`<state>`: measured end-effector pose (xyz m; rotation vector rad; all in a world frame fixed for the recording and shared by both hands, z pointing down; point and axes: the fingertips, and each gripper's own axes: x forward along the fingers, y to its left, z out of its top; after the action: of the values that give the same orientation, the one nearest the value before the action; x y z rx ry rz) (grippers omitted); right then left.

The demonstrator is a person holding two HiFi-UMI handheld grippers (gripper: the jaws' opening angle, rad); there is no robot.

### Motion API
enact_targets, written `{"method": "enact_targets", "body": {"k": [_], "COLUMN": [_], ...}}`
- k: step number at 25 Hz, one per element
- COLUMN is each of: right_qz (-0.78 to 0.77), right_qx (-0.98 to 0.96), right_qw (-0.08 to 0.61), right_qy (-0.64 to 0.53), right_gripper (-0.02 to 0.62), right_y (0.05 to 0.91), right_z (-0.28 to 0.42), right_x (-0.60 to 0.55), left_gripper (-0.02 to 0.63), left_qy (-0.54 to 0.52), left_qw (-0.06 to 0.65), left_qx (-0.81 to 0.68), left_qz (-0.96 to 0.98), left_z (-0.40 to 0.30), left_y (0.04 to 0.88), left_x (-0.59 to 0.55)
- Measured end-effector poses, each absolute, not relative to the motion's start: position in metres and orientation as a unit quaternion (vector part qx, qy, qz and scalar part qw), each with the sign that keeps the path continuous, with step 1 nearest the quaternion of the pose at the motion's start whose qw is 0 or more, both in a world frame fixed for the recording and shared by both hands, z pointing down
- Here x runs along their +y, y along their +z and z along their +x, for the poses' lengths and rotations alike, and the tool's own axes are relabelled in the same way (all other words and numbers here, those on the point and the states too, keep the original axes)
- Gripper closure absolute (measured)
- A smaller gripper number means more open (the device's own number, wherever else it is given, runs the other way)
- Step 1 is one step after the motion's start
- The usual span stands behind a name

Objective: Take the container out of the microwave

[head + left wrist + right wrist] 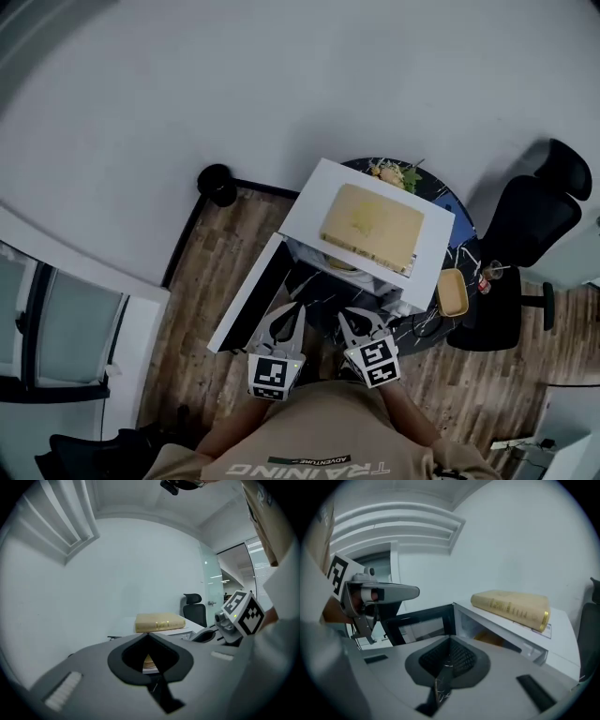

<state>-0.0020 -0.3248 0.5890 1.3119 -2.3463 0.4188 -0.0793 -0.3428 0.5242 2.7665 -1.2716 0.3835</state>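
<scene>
The container (342, 265) sits low inside the open microwave (306, 208), on the far side of both tongs; it lies almost straight ahead of the right tongs (353, 319), but ahead and rightward of the left tongs (289, 312), which hangs beside the swung-out door (246, 295); both tongs are closed tip to tip and hold nothing; the right looks nearer; the container's long axis cannot be told.

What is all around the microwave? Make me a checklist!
Surface: dark round table under the microwave.
Job's things: microwave, door open; container inside.
Clutter: book on the microwave; yellow dish, bottle.
Grippers: left hand-held gripper and right hand-held gripper shut, empty, in front of the microwave.
Cables: nothing seen.
Surroundings: wooden floor, black chair.
</scene>
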Motion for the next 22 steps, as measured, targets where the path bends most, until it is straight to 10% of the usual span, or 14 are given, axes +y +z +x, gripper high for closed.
{"method": "enact_targets", "body": {"k": [22], "right_qz": [0.481], "right_qx": [-0.786], "right_qw": [0.383], "right_qy": [0.064], "right_gripper": [0.588], "right_y": [0.669], "right_z": [0.015], "right_x": [-0.399], "left_gripper": [0.601], "left_qy": [0.130], "left_qw": [0.093], "left_qx": [-0.418], "left_qz": [0.894], "left_z": [-0.126], "left_y": [0.563], "left_x": [-0.372]}}
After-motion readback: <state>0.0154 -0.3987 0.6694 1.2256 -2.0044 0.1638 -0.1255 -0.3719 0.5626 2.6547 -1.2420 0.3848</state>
